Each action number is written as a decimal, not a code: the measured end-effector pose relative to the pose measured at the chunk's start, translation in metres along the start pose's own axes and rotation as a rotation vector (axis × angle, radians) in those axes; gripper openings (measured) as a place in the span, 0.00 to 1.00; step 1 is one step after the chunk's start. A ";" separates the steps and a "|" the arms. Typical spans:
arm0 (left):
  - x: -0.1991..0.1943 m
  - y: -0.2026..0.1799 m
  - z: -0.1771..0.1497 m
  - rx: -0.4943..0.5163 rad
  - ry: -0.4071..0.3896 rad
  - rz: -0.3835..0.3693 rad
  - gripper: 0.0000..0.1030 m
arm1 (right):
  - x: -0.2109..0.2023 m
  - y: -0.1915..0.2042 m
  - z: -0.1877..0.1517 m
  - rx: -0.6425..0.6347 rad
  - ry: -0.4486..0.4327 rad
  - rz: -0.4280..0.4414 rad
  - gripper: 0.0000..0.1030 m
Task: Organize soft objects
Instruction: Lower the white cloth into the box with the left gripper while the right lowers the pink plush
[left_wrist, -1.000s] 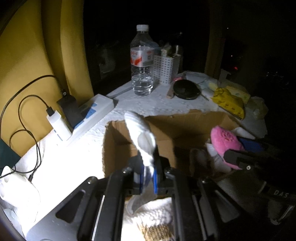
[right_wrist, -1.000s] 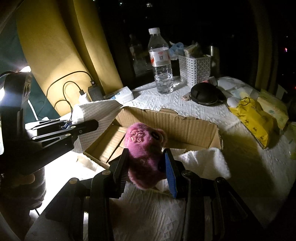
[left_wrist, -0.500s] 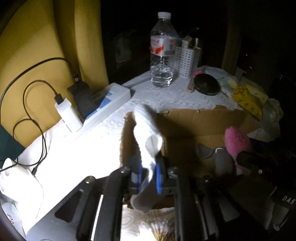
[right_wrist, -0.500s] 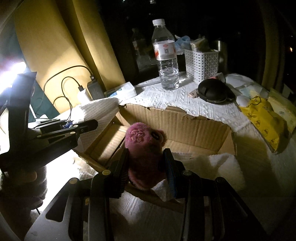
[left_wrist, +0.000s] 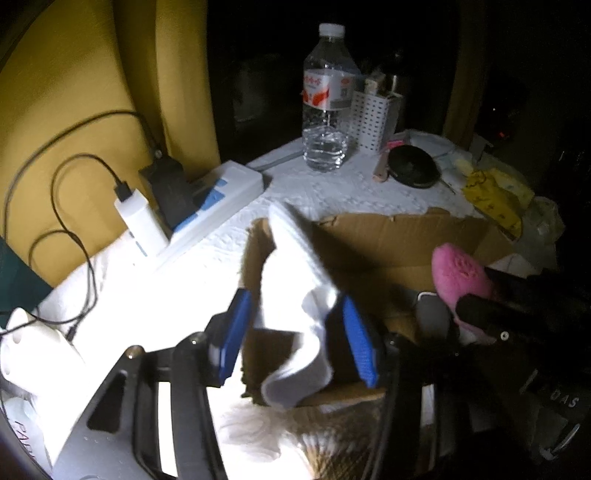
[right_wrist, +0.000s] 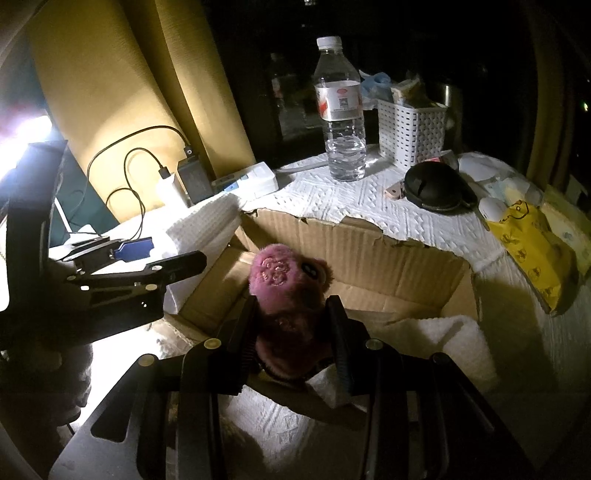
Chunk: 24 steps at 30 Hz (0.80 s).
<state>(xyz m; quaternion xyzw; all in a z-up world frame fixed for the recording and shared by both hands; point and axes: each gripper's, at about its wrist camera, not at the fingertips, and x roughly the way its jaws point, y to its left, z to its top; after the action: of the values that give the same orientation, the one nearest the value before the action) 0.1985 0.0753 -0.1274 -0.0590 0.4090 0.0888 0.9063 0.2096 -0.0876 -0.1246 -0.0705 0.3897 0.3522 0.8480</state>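
Left gripper (left_wrist: 295, 332) jaws apart around white sock (left_wrist: 295, 295) over cardboard box (left_wrist: 399, 236); right gripper (right_wrist: 291, 332) jaws clamped on pink plush toy (right_wrist: 284, 288)

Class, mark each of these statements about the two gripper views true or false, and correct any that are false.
1. The left gripper has its fingers spread apart with a white sock between them. True.
2. The right gripper holds a yellow packet. False: it is shut on a pink plush toy; the yellow packet lies on the table.
3. The plush toy is over the open cardboard box. True.
4. The water bottle lies on its side inside the box. False: it stands upright on the table behind the box.
5. The white basket stands beside the bottle. True.
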 end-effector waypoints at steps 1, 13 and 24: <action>-0.003 0.000 0.000 0.003 -0.004 0.000 0.51 | 0.000 0.000 0.000 0.000 0.000 0.000 0.38; -0.011 0.012 -0.008 -0.015 0.001 0.012 0.60 | 0.011 0.008 0.006 -0.013 0.004 0.014 0.38; -0.017 0.026 -0.018 -0.051 0.008 -0.010 0.66 | 0.032 0.023 0.012 -0.038 0.021 0.039 0.38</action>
<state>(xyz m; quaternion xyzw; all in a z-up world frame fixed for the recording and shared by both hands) 0.1687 0.0959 -0.1276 -0.0845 0.4097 0.0942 0.9034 0.2162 -0.0482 -0.1353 -0.0825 0.3933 0.3752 0.8353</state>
